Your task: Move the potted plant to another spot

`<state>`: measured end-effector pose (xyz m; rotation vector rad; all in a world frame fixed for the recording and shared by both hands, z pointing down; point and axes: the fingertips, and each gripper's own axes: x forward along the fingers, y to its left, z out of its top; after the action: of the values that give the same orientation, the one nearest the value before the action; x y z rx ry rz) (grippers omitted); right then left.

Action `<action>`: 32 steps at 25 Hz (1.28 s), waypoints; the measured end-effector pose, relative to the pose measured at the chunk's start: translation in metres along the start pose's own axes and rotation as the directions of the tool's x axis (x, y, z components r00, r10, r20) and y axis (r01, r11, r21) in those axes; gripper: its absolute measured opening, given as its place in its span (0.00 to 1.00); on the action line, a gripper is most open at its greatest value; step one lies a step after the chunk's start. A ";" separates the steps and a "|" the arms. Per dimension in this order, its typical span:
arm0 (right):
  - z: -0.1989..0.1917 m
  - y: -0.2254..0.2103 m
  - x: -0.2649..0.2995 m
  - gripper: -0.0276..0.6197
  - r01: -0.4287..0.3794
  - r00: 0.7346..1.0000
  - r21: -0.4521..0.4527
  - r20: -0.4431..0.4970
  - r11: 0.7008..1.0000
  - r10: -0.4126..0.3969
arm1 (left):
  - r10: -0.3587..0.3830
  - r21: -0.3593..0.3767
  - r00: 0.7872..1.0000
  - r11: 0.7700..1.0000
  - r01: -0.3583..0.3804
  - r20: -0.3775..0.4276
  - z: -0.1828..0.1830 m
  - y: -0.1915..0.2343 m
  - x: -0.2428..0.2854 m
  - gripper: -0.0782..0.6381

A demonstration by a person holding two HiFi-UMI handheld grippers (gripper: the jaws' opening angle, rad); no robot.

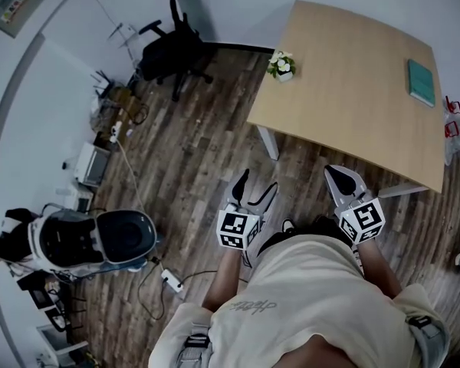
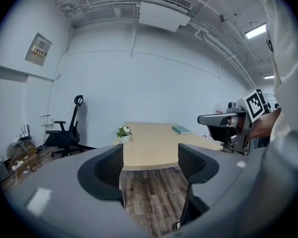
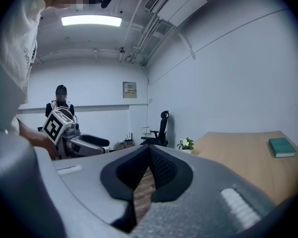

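Potted plant [image 1: 280,65] sits upright in its white pot on the wooden table [image 1: 353,106], just inside the top's left edge and about halfway along it. Green book [image 1: 422,82] lies flat near the opposite, right edge. A wide stretch of bare top runs between the two and along the near edge. The table's near-left corner overhangs a white leg [image 1: 270,142]. Wood floor [image 1: 199,159] left of the table is open up to the black office chair [image 1: 172,52], which stands by the wall, apart from the table. The far-left side is cluttered with boxes, cables, a power strip [image 1: 172,280] and a bulky white-and-black unit [image 1: 100,238]. Writing: the wall panel [image 1: 14,4] carries print too small to read, and the script on the person's shirt [image 1: 253,307] is not legible. Each gripper's cube shows black-and-white square markers, no text. Left gripper [image 1: 258,181]: jaws wide apart, nothing between them, only floor and table edge seen through the gap. Right gripper [image 1: 336,176]: jaw tips together, holding nothing. Both hang over the floor short of the table's near edge, touching nothing, well apart from the plant.
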<state>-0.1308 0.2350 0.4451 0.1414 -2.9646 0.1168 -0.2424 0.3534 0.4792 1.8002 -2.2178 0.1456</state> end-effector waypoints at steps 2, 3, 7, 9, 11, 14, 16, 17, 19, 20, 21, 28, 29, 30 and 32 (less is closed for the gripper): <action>0.001 0.003 0.001 0.05 0.003 1.000 0.001 -0.006 1.000 -0.003 | -0.007 -0.026 1.000 1.000 0.007 -0.004 -0.002 0.003 0.001 0.61; 0.001 0.003 0.002 0.05 0.001 1.000 -0.001 -0.013 1.000 -0.001 | -0.012 -0.032 1.000 0.999 0.012 -0.004 -0.002 0.004 0.003 0.61; -0.008 -0.003 0.007 0.05 -0.002 0.999 0.002 -0.052 1.000 0.003 | -0.029 -0.039 1.000 0.999 0.029 -0.007 -0.003 0.006 0.017 0.61; -0.018 -0.005 0.010 0.05 -0.005 0.997 0.017 -0.080 1.000 0.007 | -0.038 -0.045 0.999 0.998 0.037 -0.016 -0.006 0.005 0.023 0.61; -0.027 -0.007 0.016 0.05 -0.017 0.994 0.038 -0.105 0.999 0.021 | -0.041 -0.045 0.998 0.998 0.040 -0.040 -0.010 0.004 0.029 0.61; -0.033 -0.013 0.032 0.05 -0.061 0.990 0.048 -0.121 0.997 0.066 | -0.033 -0.050 0.996 0.998 0.029 -0.082 -0.015 0.007 0.042 0.61; -0.030 -0.023 0.049 0.05 -0.093 0.988 0.046 -0.119 0.995 0.098 | -0.024 -0.054 0.995 0.998 0.019 -0.093 -0.009 0.013 0.054 0.61; -0.025 -0.029 0.057 0.05 -0.106 0.988 0.040 -0.111 0.994 0.110 | -0.021 -0.050 0.996 0.999 0.016 -0.091 -0.002 0.016 0.061 0.61; -0.015 -0.041 0.075 0.05 -0.125 0.988 0.022 -0.091 0.992 0.126 | -0.014 -0.032 0.997 0.999 0.011 -0.078 0.015 0.024 0.074 0.61; -0.011 -0.047 0.082 0.05 -0.128 0.988 0.020 -0.080 0.992 0.130 | -0.010 -0.023 0.998 1.000 0.009 -0.069 0.024 0.028 0.080 0.61; -0.008 -0.053 0.088 0.05 -0.130 0.989 0.022 -0.068 0.991 0.131 | -0.008 -0.016 0.998 1.000 0.007 -0.059 0.032 0.032 0.087 0.60; 0.005 -0.103 0.108 0.05 -0.123 0.992 0.056 -0.016 0.991 0.124 | 0.001 0.028 0.999 1.000 0.000 -0.032 0.073 0.043 0.137 0.60; 0.001 -0.112 0.110 0.05 -0.118 0.993 0.063 -0.021 0.991 0.120 | 0.002 0.030 0.999 1.000 -0.001 -0.034 0.075 0.043 0.144 0.60; -0.004 -0.120 0.112 0.05 -0.116 0.993 0.071 -0.026 0.991 0.118 | 0.004 0.032 0.999 0.999 -0.003 -0.036 0.076 0.043 0.150 0.60; -0.013 -0.132 0.118 0.05 -0.119 0.992 0.081 -0.036 0.990 0.122 | 0.009 0.028 0.999 1.000 -0.008 -0.044 0.074 0.047 0.162 0.60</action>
<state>-0.2316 0.0945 0.4873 -0.0300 -2.9275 0.2496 -0.3289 0.1926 0.4575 1.7842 -2.2035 0.2167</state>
